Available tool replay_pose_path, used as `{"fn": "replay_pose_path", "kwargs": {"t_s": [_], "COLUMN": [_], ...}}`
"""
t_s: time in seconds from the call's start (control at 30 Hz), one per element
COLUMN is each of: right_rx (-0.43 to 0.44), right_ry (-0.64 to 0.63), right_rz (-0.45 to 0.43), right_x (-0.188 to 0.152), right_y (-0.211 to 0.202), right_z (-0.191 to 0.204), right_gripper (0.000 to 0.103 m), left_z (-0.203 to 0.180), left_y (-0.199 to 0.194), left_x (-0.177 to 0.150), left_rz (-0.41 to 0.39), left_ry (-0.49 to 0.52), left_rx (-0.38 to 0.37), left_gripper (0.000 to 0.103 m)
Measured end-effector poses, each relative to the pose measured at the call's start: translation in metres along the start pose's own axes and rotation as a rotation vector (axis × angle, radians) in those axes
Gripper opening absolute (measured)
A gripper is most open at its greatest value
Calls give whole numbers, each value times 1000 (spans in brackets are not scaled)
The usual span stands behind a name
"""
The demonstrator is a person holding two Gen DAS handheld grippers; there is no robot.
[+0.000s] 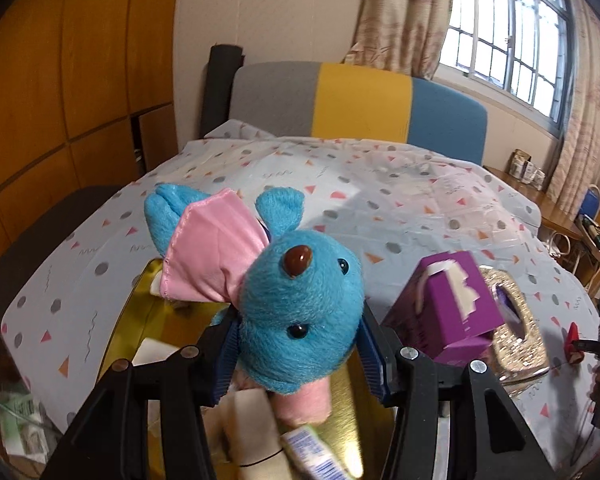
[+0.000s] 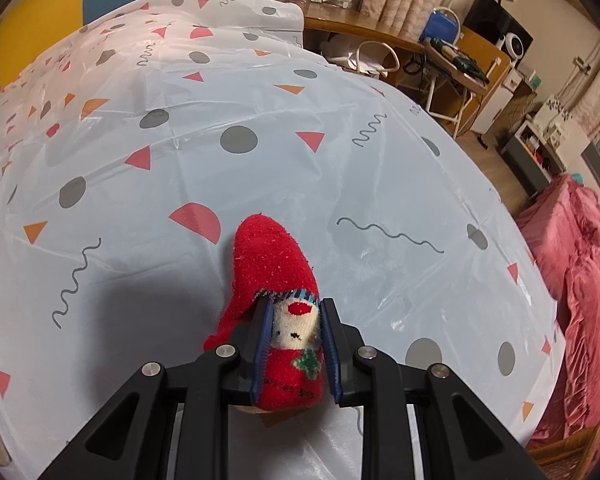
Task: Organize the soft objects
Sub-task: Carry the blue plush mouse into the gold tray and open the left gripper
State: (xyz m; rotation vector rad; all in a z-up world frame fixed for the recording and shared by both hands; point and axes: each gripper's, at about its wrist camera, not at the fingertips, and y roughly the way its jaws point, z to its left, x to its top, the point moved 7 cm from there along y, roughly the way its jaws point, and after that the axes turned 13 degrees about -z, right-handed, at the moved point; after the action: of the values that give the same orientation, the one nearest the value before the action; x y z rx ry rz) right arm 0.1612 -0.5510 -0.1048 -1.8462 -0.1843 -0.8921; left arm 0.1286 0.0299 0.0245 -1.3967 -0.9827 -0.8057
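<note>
My left gripper [image 1: 300,340] is shut on a blue plush elephant [image 1: 300,304] with pink ears, held above a gold tray [image 1: 140,320] that holds white and packaged soft items. My right gripper [image 2: 294,344] is shut on a red Santa sock [image 2: 276,268], which lies on the patterned tablecloth [image 2: 260,120] with its toe pointing away. The right gripper and the sock also show far right in the left wrist view [image 1: 576,340].
A purple tissue box [image 1: 448,304] leans on a glittery tissue holder [image 1: 516,320] right of the tray. A grey, yellow and blue headboard [image 1: 360,100] stands behind the table. A wooden desk [image 2: 360,28] and a red blanket [image 2: 580,280] lie to the right.
</note>
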Motion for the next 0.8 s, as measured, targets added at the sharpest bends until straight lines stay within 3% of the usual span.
{"fn": "replay_pose_path", "kwargs": {"t_s": [0.5,0.8], "right_rx": [-18,-20], "right_ry": [-66,-72], "right_rz": [-14,-12], "right_x": [0,1], "right_y": [-1,-1], "right_z": [5,6], "right_gripper": [21,21], "left_z": [49,110], "left_y": [2,-32], "left_x": [-39,-57], "left_rz": [78,110], "left_ry": [-30,-107], "left_rx": [60,81], "left_gripper": [54,54]}}
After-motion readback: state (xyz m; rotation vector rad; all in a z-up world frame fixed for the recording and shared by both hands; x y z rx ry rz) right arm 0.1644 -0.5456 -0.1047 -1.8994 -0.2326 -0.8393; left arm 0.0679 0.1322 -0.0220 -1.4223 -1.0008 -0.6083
